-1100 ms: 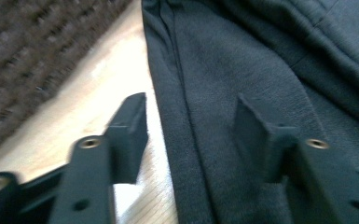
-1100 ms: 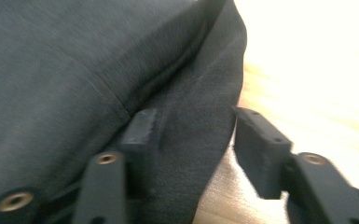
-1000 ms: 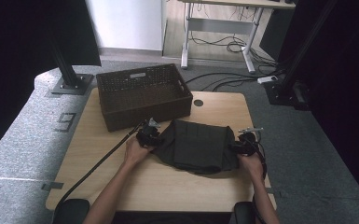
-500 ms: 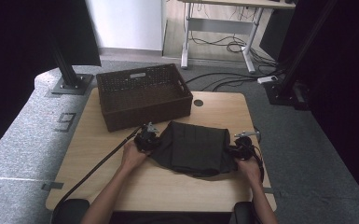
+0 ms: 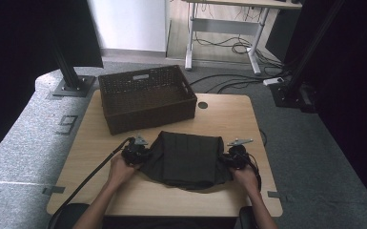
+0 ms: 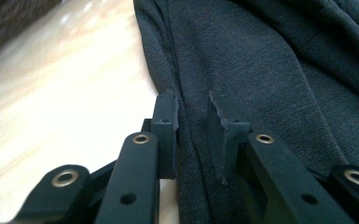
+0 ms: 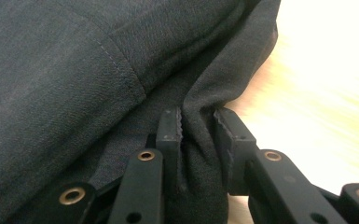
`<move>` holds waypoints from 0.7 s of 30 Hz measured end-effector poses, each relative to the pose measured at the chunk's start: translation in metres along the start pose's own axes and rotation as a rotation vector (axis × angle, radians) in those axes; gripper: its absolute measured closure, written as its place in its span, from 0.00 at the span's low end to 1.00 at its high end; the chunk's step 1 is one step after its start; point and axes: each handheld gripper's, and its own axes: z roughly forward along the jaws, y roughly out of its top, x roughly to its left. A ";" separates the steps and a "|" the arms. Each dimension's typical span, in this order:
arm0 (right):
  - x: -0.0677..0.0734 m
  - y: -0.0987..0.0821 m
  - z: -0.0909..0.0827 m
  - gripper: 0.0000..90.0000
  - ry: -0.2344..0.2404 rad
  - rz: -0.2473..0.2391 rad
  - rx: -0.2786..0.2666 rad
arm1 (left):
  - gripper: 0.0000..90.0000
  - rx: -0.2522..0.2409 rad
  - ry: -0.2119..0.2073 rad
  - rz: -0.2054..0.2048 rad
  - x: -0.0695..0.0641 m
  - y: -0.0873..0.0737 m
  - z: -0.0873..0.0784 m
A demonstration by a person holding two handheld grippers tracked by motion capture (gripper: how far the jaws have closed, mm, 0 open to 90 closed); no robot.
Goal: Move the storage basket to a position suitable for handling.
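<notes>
The dark garment [image 5: 186, 160] lies crosswise near the table's [image 5: 229, 114] front edge, stretched between the left gripper [image 5: 136, 153] and right gripper [image 5: 236, 158], each clamped on an end.

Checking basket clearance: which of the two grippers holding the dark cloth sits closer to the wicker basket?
The left gripper, clamped on the dark cloth just below the basket; the right gripper sits farther right.

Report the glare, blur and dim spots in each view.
High view: sharp mid-frame, black at both side edges, even light on the light wooden table. Left gripper view: glare on the tabletop, blurred upper-left corner, crisp weave on the dark grey folded fabric garment. Right gripper view: table washed out at right, garment's seam in focus.
</notes>
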 end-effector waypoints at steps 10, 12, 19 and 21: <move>0.031 -0.001 0.002 0.80 0.056 -0.061 0.013 | 0.82 -0.007 0.002 -0.031 -0.008 -0.040 -0.033; 0.037 -0.003 0.001 0.80 0.064 -0.073 0.016 | 0.82 -0.010 0.000 -0.043 -0.010 -0.045 -0.037; 0.055 -0.010 -0.005 0.80 0.095 -0.114 0.031 | 0.83 0.005 0.018 -0.038 -0.025 -0.061 -0.052; 0.058 -0.012 -0.007 0.79 0.100 -0.118 0.035 | 0.83 0.011 0.019 -0.030 -0.030 -0.065 -0.056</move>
